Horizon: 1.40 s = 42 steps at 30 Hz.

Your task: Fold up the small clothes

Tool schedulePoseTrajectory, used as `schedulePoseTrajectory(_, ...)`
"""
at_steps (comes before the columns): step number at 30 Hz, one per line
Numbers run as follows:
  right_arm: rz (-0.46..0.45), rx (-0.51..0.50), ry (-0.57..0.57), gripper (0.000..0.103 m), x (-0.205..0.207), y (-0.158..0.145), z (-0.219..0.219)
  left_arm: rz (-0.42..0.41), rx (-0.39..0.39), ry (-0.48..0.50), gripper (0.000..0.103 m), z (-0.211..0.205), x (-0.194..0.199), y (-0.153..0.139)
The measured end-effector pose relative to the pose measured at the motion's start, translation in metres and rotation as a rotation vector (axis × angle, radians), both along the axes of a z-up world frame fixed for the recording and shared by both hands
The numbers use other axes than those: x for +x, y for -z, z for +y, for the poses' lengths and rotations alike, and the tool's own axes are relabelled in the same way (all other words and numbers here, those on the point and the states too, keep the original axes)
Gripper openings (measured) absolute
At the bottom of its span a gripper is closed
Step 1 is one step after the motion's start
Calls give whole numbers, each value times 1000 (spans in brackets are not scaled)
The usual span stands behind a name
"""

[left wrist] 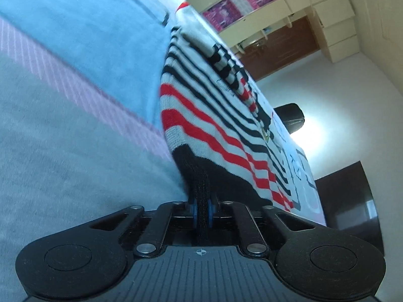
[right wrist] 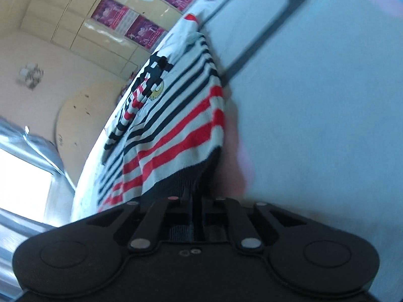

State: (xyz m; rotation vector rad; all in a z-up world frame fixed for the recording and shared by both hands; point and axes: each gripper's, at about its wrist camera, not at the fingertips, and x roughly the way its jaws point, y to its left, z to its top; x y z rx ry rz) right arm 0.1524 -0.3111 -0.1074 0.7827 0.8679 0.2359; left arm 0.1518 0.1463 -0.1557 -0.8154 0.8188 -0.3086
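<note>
A small knitted sweater with white, red and black stripes and a black ribbed hem lies on a pale blue bedcover. My left gripper is shut on the black hem at one bottom corner; the fabric runs up between the blue pads. In the right wrist view the same sweater spreads away from me, and my right gripper is shut on the black hem at the other bottom corner. A folded sleeve with chequered stripes lies across the sweater's chest in both views.
The bedcover carries a dark rectangular outline beyond the sweater and a pink striped band. Cream cupboards with pink posters line the far wall. A dark chair and a bright window lie past the bed's edge.
</note>
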Motion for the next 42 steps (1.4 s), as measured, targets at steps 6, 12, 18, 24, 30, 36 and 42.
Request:
schedulePoseTrajectory(6,-209,-25,-29,6,-21,-54,-1,-139,18,-66,6,22,-30,-33)
schedulePoseTrajectory(12,-5,-176,-38,6,-7,-7,0,-51,203,-61,6,10,-25,-12)
schedulePoseTrajectory(18,-23,-148,-14,6,-4,-8,1,-54,246,-64,6,3,-26,-15)
schedulePoseTrajectory(24,-16,-149,-4,6,-8,-8,0,-64,259,-69,6,2,-32,-15)
schedulePoseTrajectory(30,-44,-170,-10,6,-11,-18,2,-80,219,-79,6,3,-34,-20)
schedulePoseTrajectory(36,-163,-191,-31,6,-6,-49,3,-123,48,-142,6,15,-30,-30)
schedulePoseTrajectory(42,-268,-221,-32,6,23,-82,3,-207,-36,-191,6,18,7,-61)
